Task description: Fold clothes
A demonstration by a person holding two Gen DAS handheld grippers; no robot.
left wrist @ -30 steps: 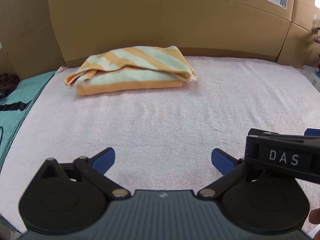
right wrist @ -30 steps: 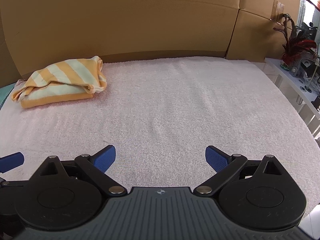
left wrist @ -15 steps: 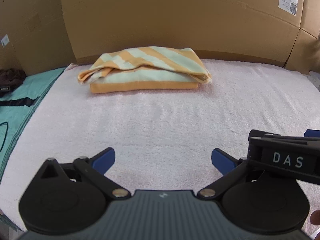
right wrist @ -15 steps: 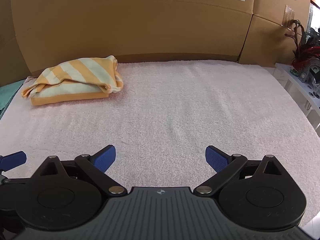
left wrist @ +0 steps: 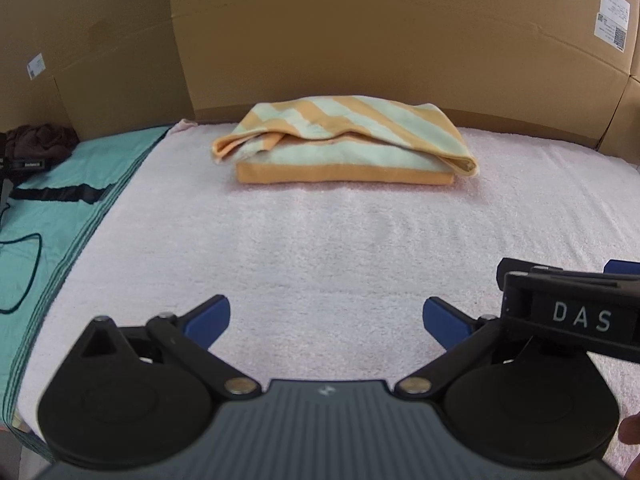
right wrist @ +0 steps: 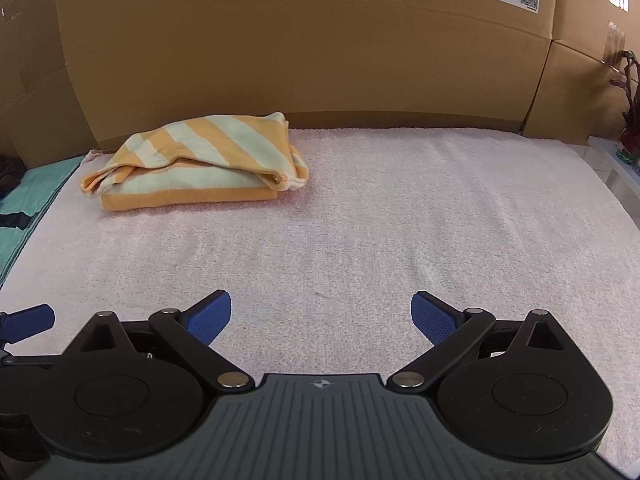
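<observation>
We hold both grippers low over the near edge of the pink towel-covered bench (left wrist: 320, 248), side by side. The left gripper (left wrist: 326, 318) has its blue fingertips (left wrist: 210, 316) spread wide with nothing between them, only bare terry below. The right gripper (right wrist: 321, 314) is likewise spread wide and holds nothing; from the left wrist view its black body marked "DAS" sits just beside the left gripper's right finger.

The folded garment (left wrist: 344, 140), orange with pale mint diagonal stripes, lies at the far edge of the bench, toward the far left corner, close against the cardboard wall (left wrist: 380, 32). From the right wrist view it (right wrist: 200, 162) sits well left of centre. Its upper layer drapes loosely over a squarer folded base; the near hem is a straight orange band. It is well apart from both grippers.

A teal cloth (left wrist: 60, 208) lies past the left edge of the bench, with a dark bundle (left wrist: 40, 138) at its far end.
</observation>
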